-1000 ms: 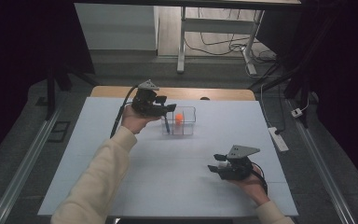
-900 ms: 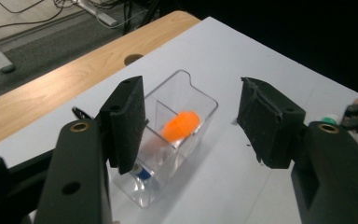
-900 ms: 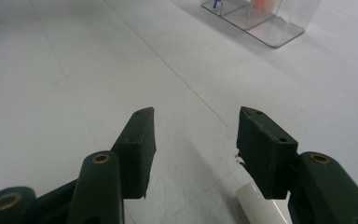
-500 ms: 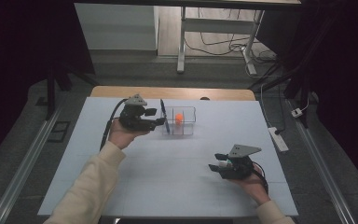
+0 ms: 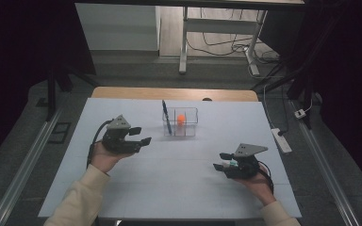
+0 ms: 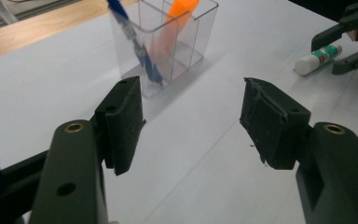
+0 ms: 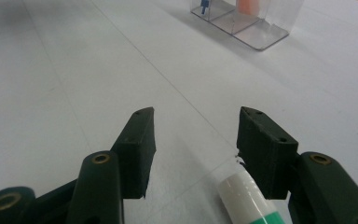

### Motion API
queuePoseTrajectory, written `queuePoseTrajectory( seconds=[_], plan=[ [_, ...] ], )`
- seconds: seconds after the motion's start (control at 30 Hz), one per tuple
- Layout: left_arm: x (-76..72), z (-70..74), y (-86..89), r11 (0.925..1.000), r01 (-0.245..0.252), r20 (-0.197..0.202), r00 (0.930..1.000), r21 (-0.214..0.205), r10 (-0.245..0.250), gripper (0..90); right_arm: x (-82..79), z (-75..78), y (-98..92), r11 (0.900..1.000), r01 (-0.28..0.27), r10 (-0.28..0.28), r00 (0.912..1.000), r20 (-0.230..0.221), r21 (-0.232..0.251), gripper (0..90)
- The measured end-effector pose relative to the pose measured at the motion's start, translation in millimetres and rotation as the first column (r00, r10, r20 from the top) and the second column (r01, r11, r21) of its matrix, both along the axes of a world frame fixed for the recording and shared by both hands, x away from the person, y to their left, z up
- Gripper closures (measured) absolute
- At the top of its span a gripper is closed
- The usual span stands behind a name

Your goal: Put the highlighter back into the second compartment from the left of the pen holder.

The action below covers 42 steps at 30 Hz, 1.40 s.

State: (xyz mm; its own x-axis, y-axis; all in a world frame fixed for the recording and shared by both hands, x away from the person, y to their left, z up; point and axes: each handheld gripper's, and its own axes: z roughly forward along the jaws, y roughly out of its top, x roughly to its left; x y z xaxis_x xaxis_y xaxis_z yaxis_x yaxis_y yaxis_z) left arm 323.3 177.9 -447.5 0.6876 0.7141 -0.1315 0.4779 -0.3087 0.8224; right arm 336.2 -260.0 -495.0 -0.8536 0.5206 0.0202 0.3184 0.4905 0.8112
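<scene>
Glue stick (image 6: 318,58) lying on the desk (image 5: 179,169), between the spread fingers of the right gripper (image 5: 222,162), well apart from the clear organizer (image 5: 180,123). Light, rigid, smooth, likely to roll; grasp mid-barrel. Left gripper (image 6: 191,116) fingers apart, empty, having just opened further.

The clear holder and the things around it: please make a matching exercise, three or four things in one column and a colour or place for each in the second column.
Things:
1. pen
2. marker
3. glue stick
4. clear holder

Descriptions:
A. orange, standing in the holder
B. white with a green band, lying flat on the table
C. blue, leaning in the holder's end compartment
D. see-through, divided into compartments

Pairs: 1-C, 2-A, 3-B, 4-D
</scene>
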Motion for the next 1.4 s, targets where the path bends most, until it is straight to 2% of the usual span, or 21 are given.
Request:
queuePoseTrajectory(
  seconds=[0.1, 0.27, 0.5, 0.73, 0.97, 1.13, 1.4],
  plan=[
    [-10.2, -6.2, 7.3, 0.9999, -0.014, 0.001, 0.9999, 0.01, 0.014, 38.5, 2.7, 2.3, -2.3, 1.0, 0.004, -0.004, 1.0, -0.002, 0.005, 46.0],
    [-27.5, -19.6, 22.7, 0.9995, -0.03, -0.013, 0.9995, -0.005, 0.03, 36.7, 5.8, 6.3, -7.3, 0.9998, 0.015, -0.015, 0.9998, -0.011, 0.011, 45.9],
    [-41.0, -36.9, 33.7, 0.9989, -0.045, -0.032, 0.9984, 0.011, 0.046, 36.5, 8.8, 10.0, -12.4, 0.9998, 0.021, -0.021, 0.9994, -0.027, 0.003, 45.7],
    [-49.2, -48.2, 39.0, 0.9978, -0.054, -0.05, 0.9972, 0.038, 0.056, 36.2, 9.9, 11.7, -15.1, 0.9994, 0.027, -0.027, 0.9993, -0.025, -0.021, 45.4],
    [-56.8, -54.3, 43.2, 0.9969, -0.061, -0.05, 0.9968, 0.05, 0.063, 36.0, 11.3, 12.0, -16.3, 0.9992, 0.027, -0.027, 0.9994, -0.023, -0.029, 45.3],
    [-57.3, -57.7, 45.0, 0.9956, -0.067, -0.05, 0.9963, 0.066, 0.07, 35.5, 12.0, 12.4, -16.2, 0.9988, 0.024, -0.025, 0.9995, -0.022, -0.044, 45.2],
    [-55.4, -59.0, 45.0, 0.996, -0.06, -0.04, 0.9972, 0.066, 0.063, 34.6, 15.2, 15.4, -14.2, 0.9967, 0.008, -0.01, 0.9998, -0.019, -0.081, 44.8]
  ],
)
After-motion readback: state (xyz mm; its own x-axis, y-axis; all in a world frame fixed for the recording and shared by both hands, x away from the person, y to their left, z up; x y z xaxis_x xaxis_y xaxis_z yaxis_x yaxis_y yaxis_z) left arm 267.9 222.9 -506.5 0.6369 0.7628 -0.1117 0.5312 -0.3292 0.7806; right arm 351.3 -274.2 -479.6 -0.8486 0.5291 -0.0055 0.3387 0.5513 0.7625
